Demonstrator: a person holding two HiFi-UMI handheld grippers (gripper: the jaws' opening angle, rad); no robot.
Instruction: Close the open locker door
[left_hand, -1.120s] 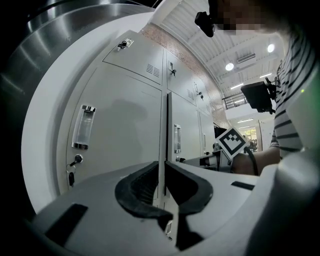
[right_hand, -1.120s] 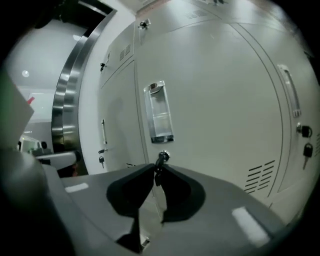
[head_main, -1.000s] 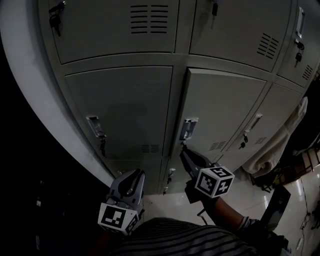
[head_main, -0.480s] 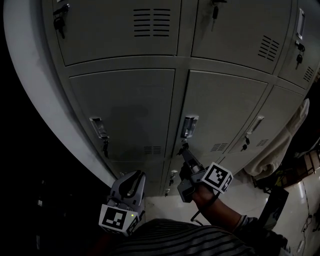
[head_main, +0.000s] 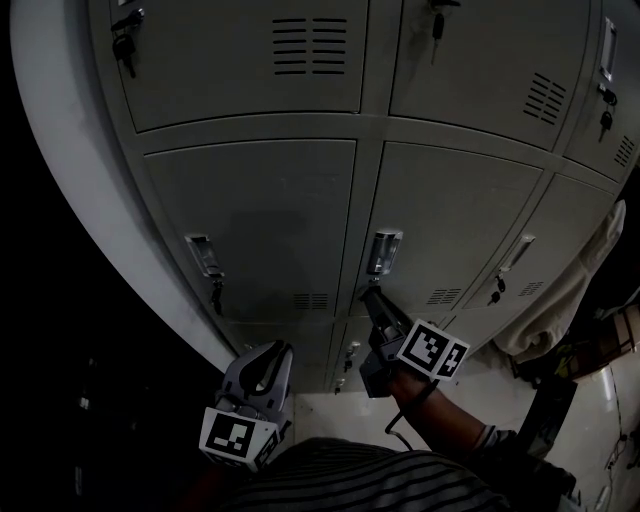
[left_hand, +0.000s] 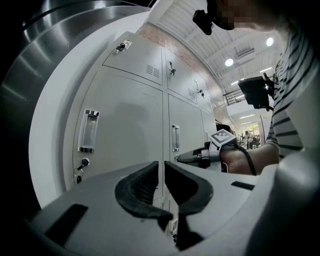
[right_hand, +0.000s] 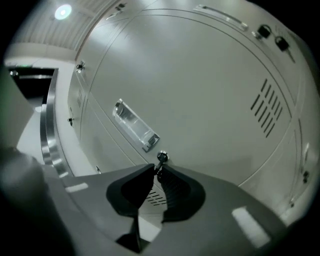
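Note:
The grey locker door (head_main: 455, 220) in the middle column lies about flush with its neighbours. Its clear handle (head_main: 383, 252) sits above a lock with a key (right_hand: 161, 158) in it. My right gripper (head_main: 372, 298) reaches up to that lock. In the right gripper view its jaws (right_hand: 156, 168) pinch the key's hanging part between their tips, and they are opening slightly. My left gripper (head_main: 272, 352) hangs low in front of the bottom lockers. Its jaws (left_hand: 161, 169) stand nearly together with nothing between them.
The left locker door (head_main: 260, 220) has its own handle (head_main: 201, 255) and hanging keys. A white rounded column (head_main: 70, 180) borders the lockers on the left. A pale cloth (head_main: 575, 290) hangs at the right. A dark chair-like object (head_main: 545, 420) stands on the tiled floor.
The right gripper rolled so that its marker cube turned, and its tips stayed at the lock. The middle door's left edge, slightly proud before, now looks flush. The left gripper stayed put.

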